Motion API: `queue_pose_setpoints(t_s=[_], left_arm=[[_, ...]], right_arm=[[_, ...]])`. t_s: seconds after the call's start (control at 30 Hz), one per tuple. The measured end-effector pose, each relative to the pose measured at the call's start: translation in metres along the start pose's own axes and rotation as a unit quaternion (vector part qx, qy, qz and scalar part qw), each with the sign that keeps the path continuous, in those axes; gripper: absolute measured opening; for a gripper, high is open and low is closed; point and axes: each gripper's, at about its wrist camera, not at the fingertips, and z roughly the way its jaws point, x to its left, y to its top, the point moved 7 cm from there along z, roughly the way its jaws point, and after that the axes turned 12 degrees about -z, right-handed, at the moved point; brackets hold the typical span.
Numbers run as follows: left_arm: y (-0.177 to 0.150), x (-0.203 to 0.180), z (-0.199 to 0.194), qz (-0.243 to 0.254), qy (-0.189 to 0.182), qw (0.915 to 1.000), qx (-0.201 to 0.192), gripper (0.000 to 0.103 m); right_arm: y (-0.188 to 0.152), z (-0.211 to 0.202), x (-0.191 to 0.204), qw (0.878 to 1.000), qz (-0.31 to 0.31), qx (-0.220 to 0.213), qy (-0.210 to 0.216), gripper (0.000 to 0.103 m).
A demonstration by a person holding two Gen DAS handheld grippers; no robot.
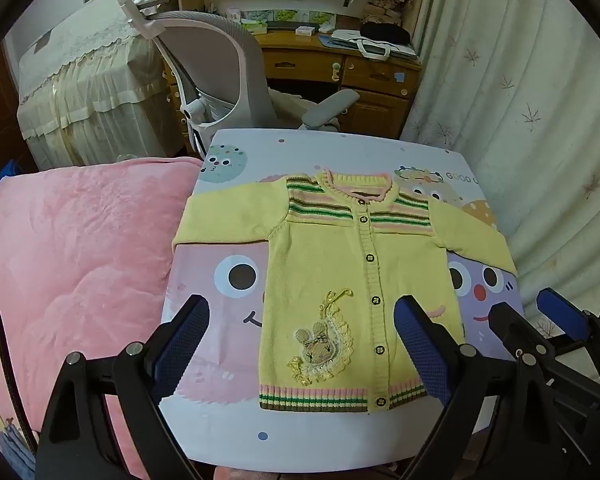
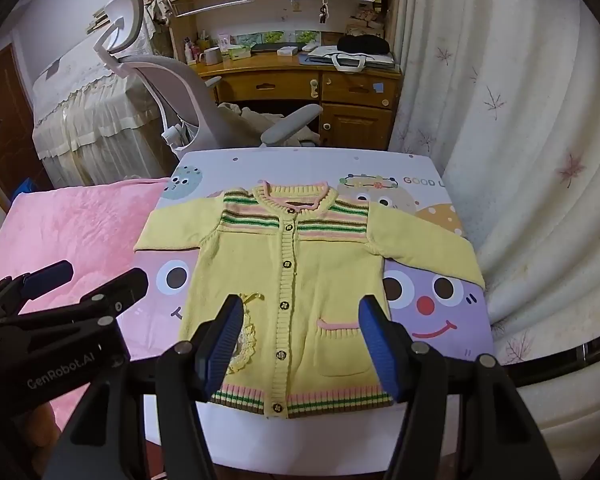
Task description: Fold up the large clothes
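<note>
While both grippers hang above the near edge of the table, nothing is held.

Cardigan: a yellow knitted cardigan lies flat and face up on the table, buttoned down the front, collar toward the far edge, hem toward the near edge.
Sleeves: both spread out sideways; the one on the pink-blanket side reaches the table's edge, the other runs toward the curtain side.
Trim: green, pink and brown stripes cross the shoulders and the hem band.
Rabbit patch: a lace-edged rabbit appliqué sits on the lower front panel, on the blanket side of the button row.
Pocket: a pink-rimmed pocket sits on the other lower panel.
Table: a white tabletop printed with cartoon faces.
Left gripper: the left gripper hovers over the cardigan's lower half, jaws wide apart, blue pads clear of the cloth.
Right gripper: the right gripper hovers over the hem and pocket area, jaws likewise apart, gripping nothing.
Pink blanket: a pink blanket lies just beside the table.
Office chair: a grey and white office chair stands beyond the far edge.
Desk: a wooden desk with shelves stands behind the chair.
Curtain: a pale leaf-print curtain hangs on the other side.
</note>
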Motion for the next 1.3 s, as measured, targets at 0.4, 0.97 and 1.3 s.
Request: queue_pose_setpoints(t_s=[0.4, 0.97, 1.3], left_arm=[[0.003, -0.007, 0.009, 0.000, 0.008, 1.0000, 0.004, 0.093], [-0.003, -0.013, 0.005, -0.033, 0.009, 0.9994, 0.004, 0.093], [-0.008, -0.022, -0.007, -0.038, 0.006, 0.9992, -0.010, 0.093]], right_arm=[[0.003, -0.001, 0.003, 1.000, 0.001, -0.002, 0.004, 0.061], [0.008, 0.006, -0.015, 0.999, -0.021, -0.015, 0.026, 0.061], [0.011, -0.003, -0.024, 0.998, -0.027, -0.040, 0.039, 0.061]])
